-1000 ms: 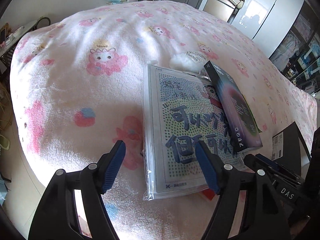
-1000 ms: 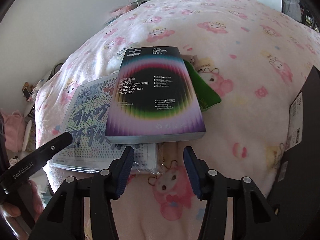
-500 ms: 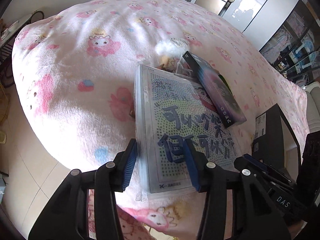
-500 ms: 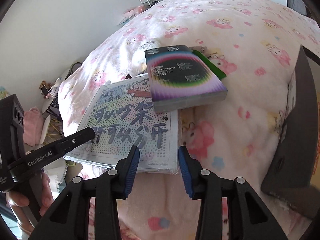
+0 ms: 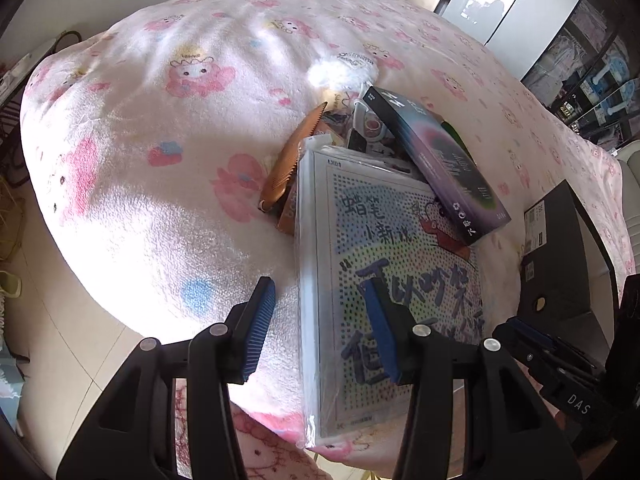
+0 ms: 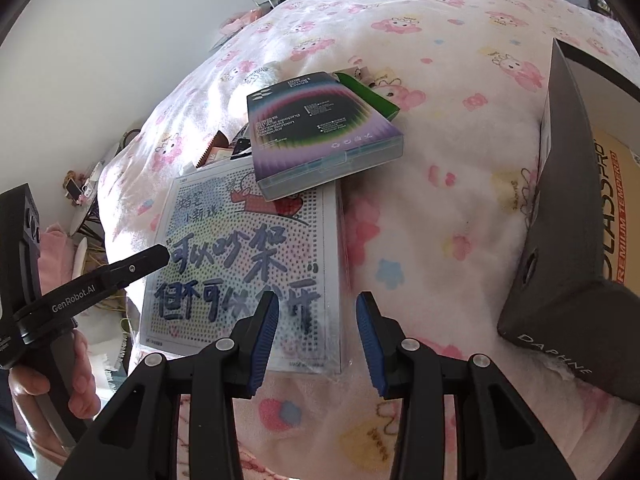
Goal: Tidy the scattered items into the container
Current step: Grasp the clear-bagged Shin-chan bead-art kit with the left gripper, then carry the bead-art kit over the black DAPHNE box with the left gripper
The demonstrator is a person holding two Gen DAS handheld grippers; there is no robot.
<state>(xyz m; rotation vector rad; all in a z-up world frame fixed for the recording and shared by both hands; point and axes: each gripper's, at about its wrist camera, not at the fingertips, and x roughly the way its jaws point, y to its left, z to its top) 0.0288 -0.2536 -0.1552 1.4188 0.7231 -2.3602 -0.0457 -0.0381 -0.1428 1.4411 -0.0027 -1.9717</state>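
Two pairs of blue-padded jaws have each just narrowed around an edge of the same flat packet, and neither pair presses on it. The left gripper [image 5: 320, 330] straddles the packet's left edge: one pad hangs over the blanket, the other over the printed face, with the white side wall standing free between them. The right gripper [image 6: 316, 336] does the same at the right edge, its left pad over the print and its right pad out past the rim above the bedding. Both sets of jaws stand released, nothing clamped.

The bead-picture packet [image 5: 400, 248] is wrapped in clear plastic and lies on the near edge of the bed, its lower corner poking past the blanket's fold. A dark screen protector box [image 5: 448, 168] rests tilted across the packet's far corner, and a green card [image 6: 368, 94] shows from under that box. Just beside the packet's far left corner lies a brown comb [image 5: 292, 156], with a few small things I cannot make out tucked behind it. A white fluffy item [image 5: 340, 70] sits beyond those.

To the right, near the packet but apart from it, stands the black container [image 6: 560, 240], with an orange-and-cream package [image 6: 616, 208] inside it. All of it sits on the pink cartoon blanket [image 5: 160, 160]. A hand [image 6: 80, 380] grips the left tool's handle.
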